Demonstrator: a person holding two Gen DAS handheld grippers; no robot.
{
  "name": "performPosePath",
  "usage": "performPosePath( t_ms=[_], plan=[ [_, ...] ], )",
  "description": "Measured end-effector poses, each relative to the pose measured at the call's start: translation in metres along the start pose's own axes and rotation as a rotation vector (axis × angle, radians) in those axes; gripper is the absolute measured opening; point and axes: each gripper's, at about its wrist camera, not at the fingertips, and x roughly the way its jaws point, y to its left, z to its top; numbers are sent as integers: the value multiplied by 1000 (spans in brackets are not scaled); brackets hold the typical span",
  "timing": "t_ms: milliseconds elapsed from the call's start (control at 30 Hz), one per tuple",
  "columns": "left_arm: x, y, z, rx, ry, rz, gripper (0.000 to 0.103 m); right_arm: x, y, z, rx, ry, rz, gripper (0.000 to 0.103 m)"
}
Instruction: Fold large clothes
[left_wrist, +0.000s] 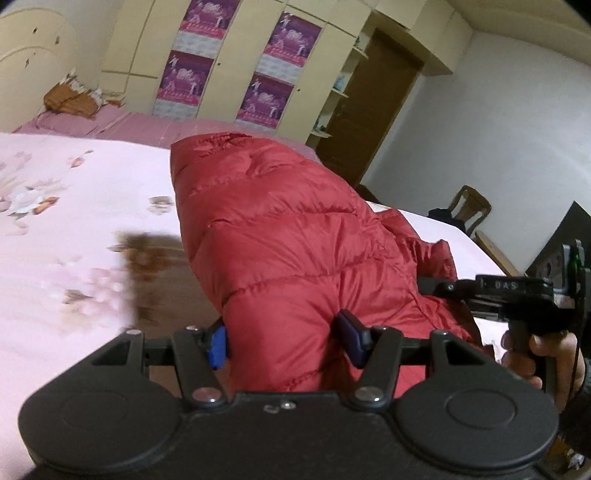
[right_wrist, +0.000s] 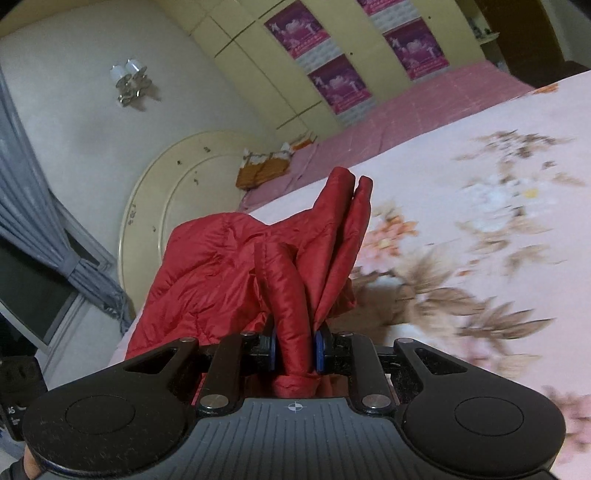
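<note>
A red quilted down jacket (left_wrist: 280, 229) is held up over a pink floral bedspread (left_wrist: 74, 206). My left gripper (left_wrist: 286, 341) is shut on a thick puffy fold of it, the blue pads pressed into both sides. In the right wrist view my right gripper (right_wrist: 294, 350) is shut on a thin bunched edge of the same jacket (right_wrist: 236, 266), which rises in folds ahead of the fingers. The right gripper (left_wrist: 424, 286), held by a hand (left_wrist: 532, 354), also shows at the right of the left wrist view, its tips buried in the red fabric.
A cream wardrobe (left_wrist: 236, 62) with purple posters stands behind the bed, next to a brown door (left_wrist: 369, 107). A round cream headboard (right_wrist: 177, 192) and orange cushions (right_wrist: 264, 166) are at the bed's head. A wooden chair (left_wrist: 472, 210) stands by the wall, grey curtains (right_wrist: 44, 221) by the window.
</note>
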Motion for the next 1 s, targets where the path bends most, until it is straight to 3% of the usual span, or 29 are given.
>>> performPosePath(
  t_ms=[200, 300, 400, 533, 600, 633, 667, 700, 733, 800, 833, 867, 900, 1000],
  plan=[
    [13, 59, 12, -43, 48, 15, 58, 59, 20, -13, 11, 19, -32, 18],
    [31, 77, 4, -68, 94, 30, 58, 91, 15, -20, 10, 49, -81, 18],
    [38, 89, -1, -117, 85, 11, 60, 109, 2, -27, 25, 64, -111, 19],
    [36, 92, -2, -115, 73, 12, 65, 112, -1, -28, 4, 70, -116, 19],
    [26, 97, 0, -111, 64, 36, 74, 104, 2, -24, -16, 78, -124, 19],
    [18, 102, 0, -104, 47, 65, 83, 97, 6, -21, -30, 68, -145, 21],
    [6, 103, 2, -98, 15, 94, 86, 85, 14, -18, -59, 42, -190, 35],
    [-3, 105, 3, -94, -18, 103, 85, 73, 21, -14, -101, -5, -242, 42],
    [-11, 107, 8, -91, -47, 97, 82, 64, 26, -12, -127, -34, -231, 42],
    [-10, 104, 20, -60, -67, 63, 67, 60, 37, -4, -165, -46, -190, 39],
    [-3, 99, 27, -26, -54, 49, 61, 65, 44, -1, -206, -43, -186, 33],
    [4, 92, 32, 1, -44, 43, 60, 73, 51, 0, -246, -27, -185, 19],
    [12, 87, 36, 26, -40, 34, 60, 83, 57, 0, -280, -3, -196, 13],
    [43, 81, 40, 63, 16, 41, 58, 110, 57, -6, -344, 49, -278, 11]
  ],
)
